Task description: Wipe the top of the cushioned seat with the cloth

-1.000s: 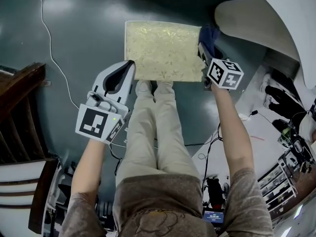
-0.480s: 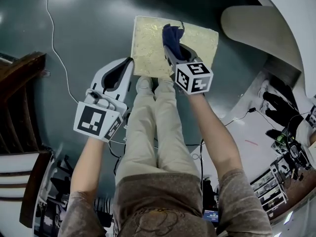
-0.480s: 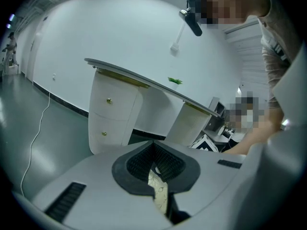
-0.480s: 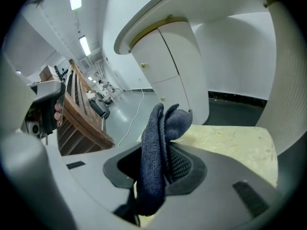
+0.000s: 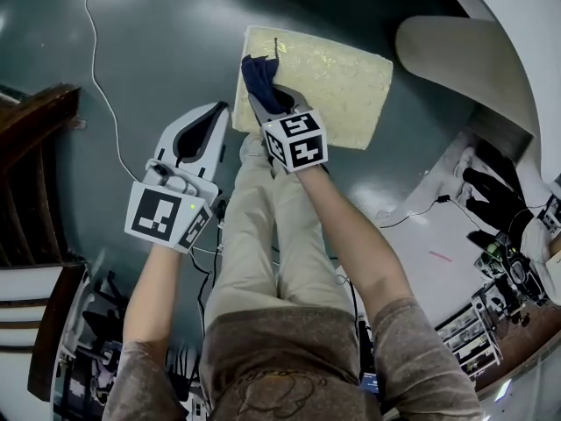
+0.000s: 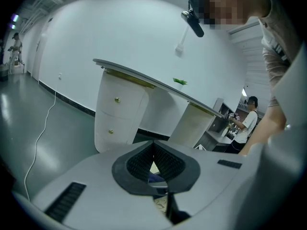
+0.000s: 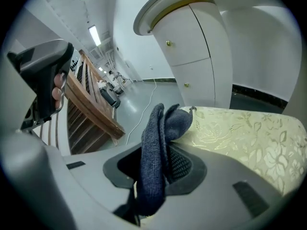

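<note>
1. A wooden frame (image 5: 35, 147) at the far left is cut off by the picture edge. What it belongs to cannot be told.
2. The left gripper (image 5: 225, 109) hangs over the floor (image 5: 158, 51), just left of the seat (image 5: 342, 77) and apart from it. In its own view its body blocks the lower scene. Only a sliver of seat and cloth shows through the hollow under the pads.
3. Its jaws meet at the tips and hold nothing.
4. The cloth (image 5: 257, 73), dark blue, lies against the seat top at its left edge. Its lower end is lost between the right gripper's jaws.
5. The right gripper (image 5: 263, 95) is clamped narrow on the cloth, with a folded bunch sticking out past the tips. The gripper and its marker cube hide the seat's near left corner in the head view.
6. The seat, pale gold with a leaf pattern, stands on the floor just beyond the person's feet. Nothing below its top shows.
7. A white cabinet (image 5: 456, 42) curves in at the far right, partly out of frame.
</note>
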The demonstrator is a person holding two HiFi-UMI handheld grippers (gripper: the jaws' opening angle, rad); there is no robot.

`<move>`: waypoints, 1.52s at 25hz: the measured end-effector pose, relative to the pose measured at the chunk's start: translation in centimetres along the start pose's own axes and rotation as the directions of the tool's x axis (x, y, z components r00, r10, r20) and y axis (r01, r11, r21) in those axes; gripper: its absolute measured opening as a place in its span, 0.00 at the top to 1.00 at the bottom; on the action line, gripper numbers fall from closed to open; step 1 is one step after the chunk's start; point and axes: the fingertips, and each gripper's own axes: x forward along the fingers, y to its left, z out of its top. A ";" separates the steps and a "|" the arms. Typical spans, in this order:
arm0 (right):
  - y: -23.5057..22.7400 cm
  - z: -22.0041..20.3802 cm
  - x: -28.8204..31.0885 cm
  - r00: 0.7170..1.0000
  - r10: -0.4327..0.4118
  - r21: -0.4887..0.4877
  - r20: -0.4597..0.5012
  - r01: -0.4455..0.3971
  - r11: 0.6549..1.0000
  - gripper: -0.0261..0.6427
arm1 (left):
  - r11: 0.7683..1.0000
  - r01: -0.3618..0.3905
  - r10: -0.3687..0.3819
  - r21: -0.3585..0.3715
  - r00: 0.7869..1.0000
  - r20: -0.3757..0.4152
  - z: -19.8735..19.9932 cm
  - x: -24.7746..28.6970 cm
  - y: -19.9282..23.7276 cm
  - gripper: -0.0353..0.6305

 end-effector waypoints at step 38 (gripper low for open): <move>-15.8 -5.6 -11.5 0.949 -0.314 0.158 -0.002 0.310 0.938 0.78 | 0.988 0.146 -0.143 0.056 0.988 -0.056 -0.1 3.7 -5.4 0.93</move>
